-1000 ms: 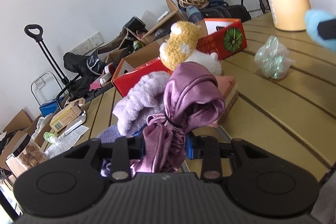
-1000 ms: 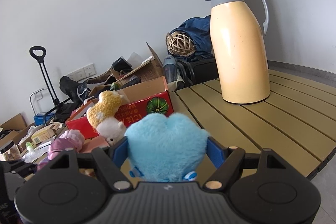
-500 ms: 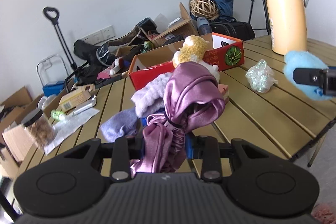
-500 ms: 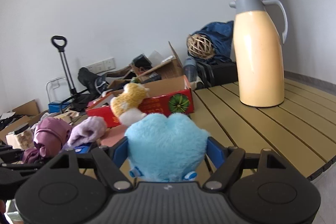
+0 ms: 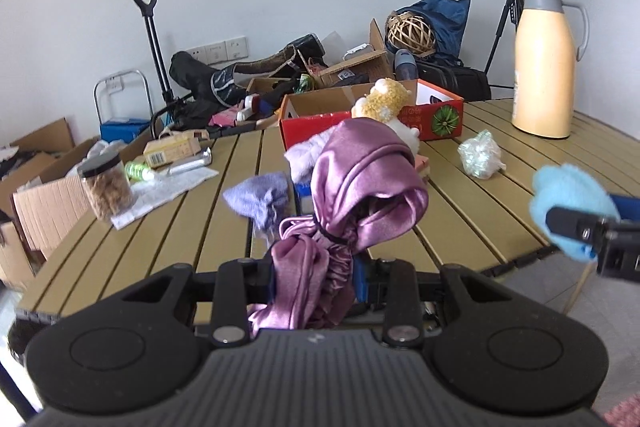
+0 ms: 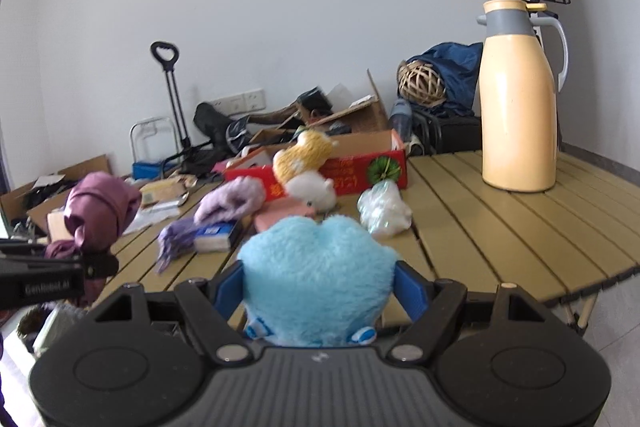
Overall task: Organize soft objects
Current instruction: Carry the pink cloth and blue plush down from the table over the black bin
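My left gripper [image 5: 314,277] is shut on a shiny purple satin cloth [image 5: 360,187], held up in front of the table's near edge. In the right wrist view that same satin cloth [image 6: 100,211] hangs at the far left. My right gripper [image 6: 318,291] is shut on a fluffy light-blue plush [image 6: 316,275]; the blue plush [image 5: 568,203] also shows at the right of the left wrist view. On the table lie a lilac fuzzy piece [image 6: 232,203], a lavender cloth [image 5: 260,197] and a yellow-and-white plush toy [image 6: 306,167] against the red box [image 6: 360,167].
The wooden slat table [image 6: 500,227] carries a tall yellow thermos [image 6: 518,99], a crinkled plastic bag [image 6: 382,211], a tissue pack [image 6: 214,237], a pink flat item [image 6: 280,217] and a jar of snacks [image 5: 106,185]. Boxes, bags and a trolley [image 5: 154,39] crowd the floor behind.
Both grippers have pulled back and away from the table with their loads still held; the table objects now look smaller and farther, and the near edge has come into view.
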### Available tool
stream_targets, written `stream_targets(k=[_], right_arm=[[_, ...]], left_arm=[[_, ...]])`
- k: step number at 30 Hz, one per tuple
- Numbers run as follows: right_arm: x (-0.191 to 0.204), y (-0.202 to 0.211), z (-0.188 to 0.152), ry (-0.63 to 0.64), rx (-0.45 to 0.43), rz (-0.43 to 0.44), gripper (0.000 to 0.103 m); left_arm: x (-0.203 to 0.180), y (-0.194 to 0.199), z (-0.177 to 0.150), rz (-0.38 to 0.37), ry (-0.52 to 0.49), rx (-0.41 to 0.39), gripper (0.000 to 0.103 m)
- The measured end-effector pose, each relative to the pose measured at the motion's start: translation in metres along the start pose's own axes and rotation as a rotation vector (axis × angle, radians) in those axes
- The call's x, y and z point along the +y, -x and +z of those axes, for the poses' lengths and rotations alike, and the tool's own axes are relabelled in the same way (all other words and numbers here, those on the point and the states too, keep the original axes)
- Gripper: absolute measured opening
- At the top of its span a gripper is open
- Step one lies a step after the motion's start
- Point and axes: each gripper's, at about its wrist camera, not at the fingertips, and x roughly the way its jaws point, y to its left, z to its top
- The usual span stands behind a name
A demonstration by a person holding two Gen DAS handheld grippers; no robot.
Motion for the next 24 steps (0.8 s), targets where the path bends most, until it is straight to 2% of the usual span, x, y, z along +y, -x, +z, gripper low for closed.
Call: stream_targets(k=[5,13,24], right_arm=[[0.008,0.02,-0.026,0.021,0.063,0.011,0.077],[0.024,0.033,-0.065,0.052,0.186,0.027,0.077],[0.046,0.019,-0.108,0.088,0.381,0.056,0.076]], left_arm=[[0.005,0.022,-0.021,-0.023,0.03,0.014,0.034],[0.01,0.038,-0.064,-0.048,0.058,0.079,0.034],[0.016,0.027,-0.125,-0.036,0.083,0.254,0.034]])
